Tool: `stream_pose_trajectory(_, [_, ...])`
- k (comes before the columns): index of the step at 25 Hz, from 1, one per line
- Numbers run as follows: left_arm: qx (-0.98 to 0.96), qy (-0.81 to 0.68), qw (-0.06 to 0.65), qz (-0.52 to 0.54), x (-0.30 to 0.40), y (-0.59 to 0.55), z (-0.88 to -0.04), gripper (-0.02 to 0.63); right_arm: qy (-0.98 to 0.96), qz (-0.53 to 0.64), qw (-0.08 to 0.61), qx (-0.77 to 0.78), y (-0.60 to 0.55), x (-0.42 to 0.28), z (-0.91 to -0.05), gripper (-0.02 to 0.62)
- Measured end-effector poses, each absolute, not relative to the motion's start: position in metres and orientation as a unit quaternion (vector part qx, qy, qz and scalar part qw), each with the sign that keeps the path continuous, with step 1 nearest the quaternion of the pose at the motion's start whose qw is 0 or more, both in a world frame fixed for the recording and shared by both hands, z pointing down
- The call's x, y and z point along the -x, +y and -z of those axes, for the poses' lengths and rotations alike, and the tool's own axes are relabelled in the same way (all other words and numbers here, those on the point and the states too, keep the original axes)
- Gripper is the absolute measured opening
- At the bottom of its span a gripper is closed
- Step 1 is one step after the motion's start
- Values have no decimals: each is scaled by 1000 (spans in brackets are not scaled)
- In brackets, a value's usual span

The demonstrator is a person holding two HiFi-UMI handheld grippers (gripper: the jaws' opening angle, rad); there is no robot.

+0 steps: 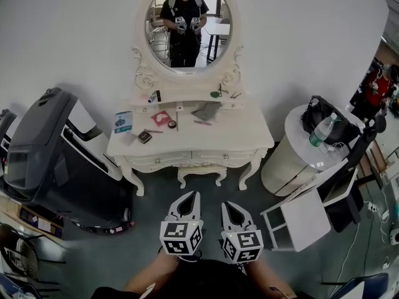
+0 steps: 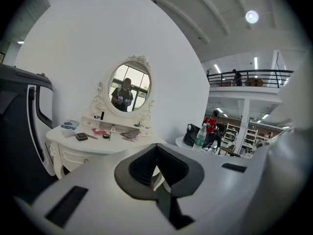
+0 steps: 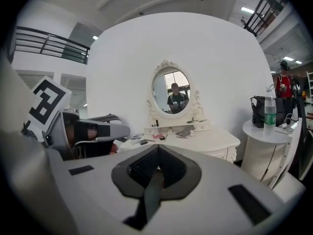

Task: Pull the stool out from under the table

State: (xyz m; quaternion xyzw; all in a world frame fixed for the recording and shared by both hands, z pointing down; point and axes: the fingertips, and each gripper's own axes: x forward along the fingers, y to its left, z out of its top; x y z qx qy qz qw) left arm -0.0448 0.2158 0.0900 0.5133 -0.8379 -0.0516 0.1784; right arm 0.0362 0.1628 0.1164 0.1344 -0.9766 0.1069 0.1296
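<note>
Stool: the stool [image 1: 201, 172] is tucked into the kneehole of the white bench [image 1: 249, 136], between its two front legs. Only its cream front rail and short curved legs show past the bench's front edge.
Stool's long axis: it runs left to right, parallel to the bench front.
Left hand-held gripper: the left hand-held gripper [image 1: 195, 195] is clenched, tips meeting, and grasps nothing. It hovers over the floor on the near side of the stool and points toward it.
Right hand-held gripper: the right hand-held gripper [image 1: 226, 204] is also clenched and empty. It sits just right of the left one and a little farther back.
Key relation: the stool lies straight ahead on the far side of both tips, apart from them with bare floor between. The left tip lines up close to the middle of the stool's rail and is the nearer. The right tip lines up with the stool's right end.
Step in hand: judged as the approach; no contact with the stool yet.
Next move calls for: probably opening the jaws and reaching low under the bench edge to take the front rail or seat rim. The pull would then run toward the near side, across the long axis.
Risk: an uneven pull could swing the stool into a bench leg.
Surroundings: an oval mirror [image 1: 187, 23] stands above the bench. A dark machine [image 1: 50, 148] is to the left and a round side table [image 1: 293, 161] to the right.
</note>
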Motion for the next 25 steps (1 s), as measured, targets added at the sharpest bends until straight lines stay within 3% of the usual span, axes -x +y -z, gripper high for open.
stream_pose_trajectory(14, [-543, -817, 189, 35, 147, 182, -92, 0, -943, -242, 126, -189, 114, 60, -132, 3])
stream_pose_trajectory(25, [-571, -789, 226, 21, 211, 161, -122, 0, -932, -244, 171, -207, 109, 124, -161, 3])
